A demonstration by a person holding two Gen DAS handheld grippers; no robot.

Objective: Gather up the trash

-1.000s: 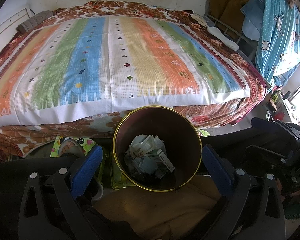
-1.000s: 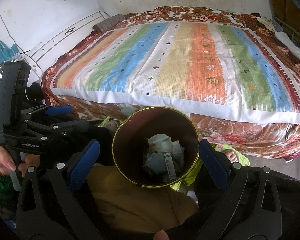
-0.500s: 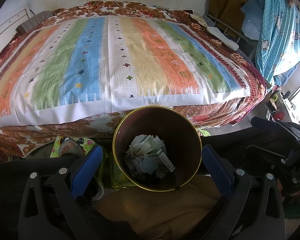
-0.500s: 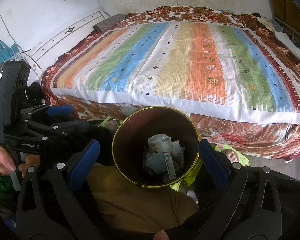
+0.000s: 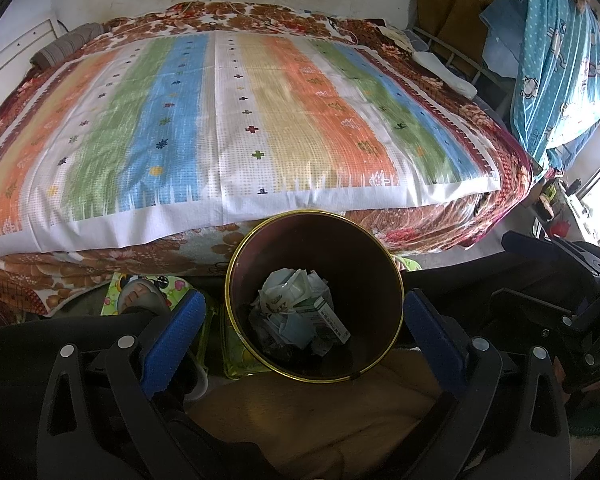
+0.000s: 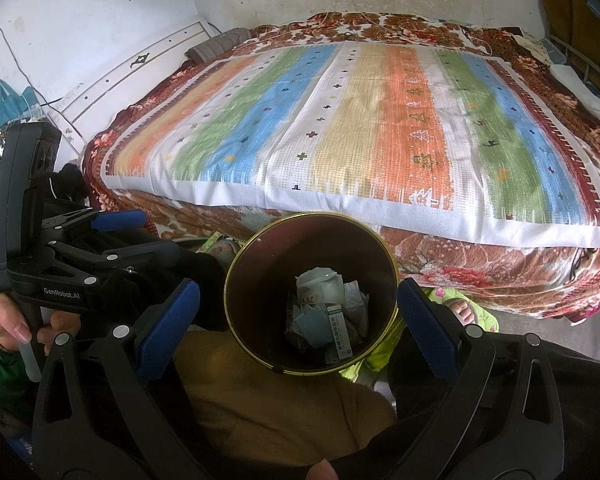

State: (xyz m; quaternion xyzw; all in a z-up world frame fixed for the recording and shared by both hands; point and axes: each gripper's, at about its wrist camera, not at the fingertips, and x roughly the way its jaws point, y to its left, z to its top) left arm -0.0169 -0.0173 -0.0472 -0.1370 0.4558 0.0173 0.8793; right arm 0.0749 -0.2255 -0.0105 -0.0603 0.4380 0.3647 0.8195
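- One round bin (image 5: 314, 300), dark maroon inside, thin gold rim, on floor at foot of bed (image 5: 236, 120).
- Inside: crumpled white paper (image 5: 288, 292), one small green-white carton (image 6: 339, 330), print unreadable.
- Left gripper (image 5: 300, 320) and right gripper (image 6: 298, 322): blue textured pads, spread wide, empty, flanking bin.
- "GenRobot.AI" on left unit in right view.
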